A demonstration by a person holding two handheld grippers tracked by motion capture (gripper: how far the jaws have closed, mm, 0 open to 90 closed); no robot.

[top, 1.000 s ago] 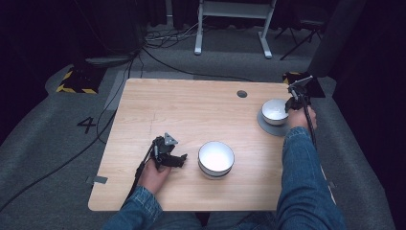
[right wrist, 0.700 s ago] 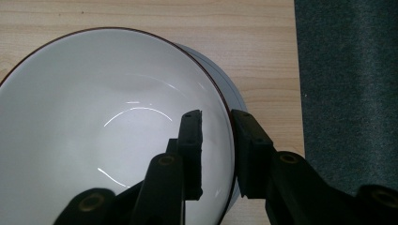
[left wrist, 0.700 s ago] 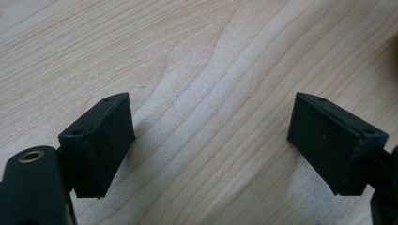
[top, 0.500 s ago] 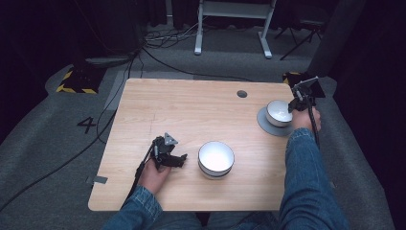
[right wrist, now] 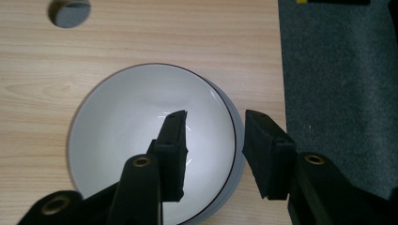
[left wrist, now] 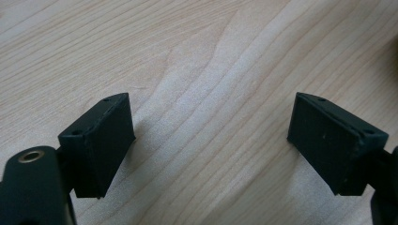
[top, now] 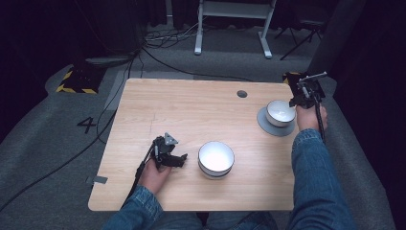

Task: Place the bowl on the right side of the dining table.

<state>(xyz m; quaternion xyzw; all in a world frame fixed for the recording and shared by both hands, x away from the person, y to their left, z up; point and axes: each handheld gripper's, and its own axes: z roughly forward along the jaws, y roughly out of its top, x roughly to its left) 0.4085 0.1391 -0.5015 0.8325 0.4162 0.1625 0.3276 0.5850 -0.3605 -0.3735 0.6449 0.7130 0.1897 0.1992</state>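
Fingers (right wrist: 171, 150) of the right gripper (right wrist: 213, 154), just opening, straddle the bowl (right wrist: 122, 140) rim near the table's (top: 191, 110) right edge untouched; lifting carelessly could snag and tip it.

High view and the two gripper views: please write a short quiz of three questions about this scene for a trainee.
1. True or false: the small white round bowl at the right side stands on a flat grey round plate.
2. What lies below the open jaws of the left hand-held gripper? A) bare wood; B) a white bowl; C) a grey cloth.
3. How many white bowls stand on the light wooden table?

Key:
1. True.
2. A.
3. Two; the second one is the wider white round bowl near the front middle.
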